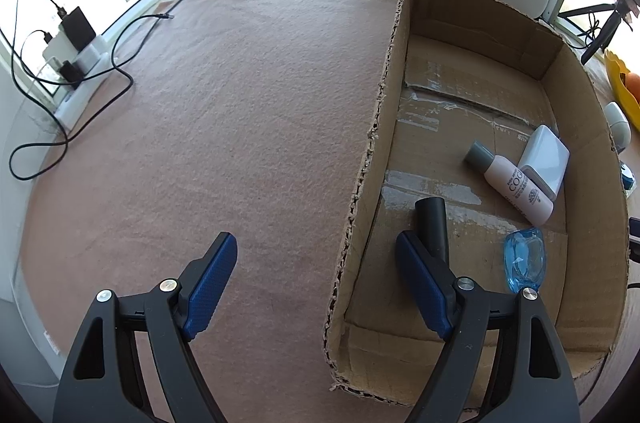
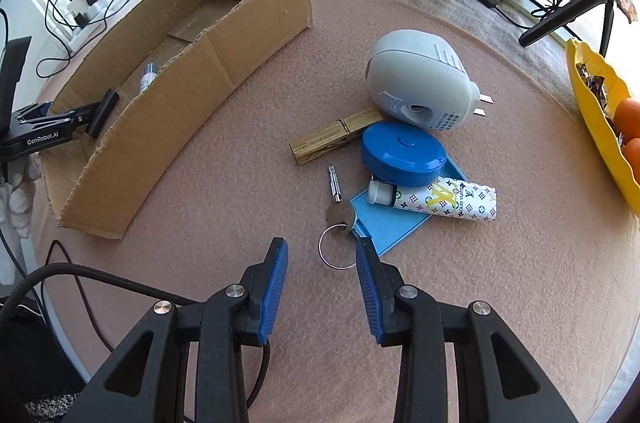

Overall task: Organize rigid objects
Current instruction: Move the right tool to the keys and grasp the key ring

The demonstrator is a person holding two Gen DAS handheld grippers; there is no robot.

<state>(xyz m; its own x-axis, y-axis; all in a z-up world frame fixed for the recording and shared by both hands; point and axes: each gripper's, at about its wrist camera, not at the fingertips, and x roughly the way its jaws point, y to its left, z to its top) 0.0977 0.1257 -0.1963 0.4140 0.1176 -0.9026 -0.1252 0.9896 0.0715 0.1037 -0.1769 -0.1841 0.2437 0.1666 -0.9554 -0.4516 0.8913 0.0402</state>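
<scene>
The left gripper (image 1: pixel 316 255), jaws wide and empty, straddles the brown cardboard box's (image 1: pixel 360 183) left wall. The right gripper (image 2: pixel 322 259), jaws apart (holding nothing), hovers near the silver key (image 2: pixel 338 211) on pink felt (image 2: pixel 240 183).

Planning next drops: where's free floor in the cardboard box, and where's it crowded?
Free: the far half of the cardboard box floor, bare to its back wall. Crowded: near right corner, with the pink bottle, white case and clear blue piece.

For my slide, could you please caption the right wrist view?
Open right gripper above silver key beside brown cardboard box.
</scene>
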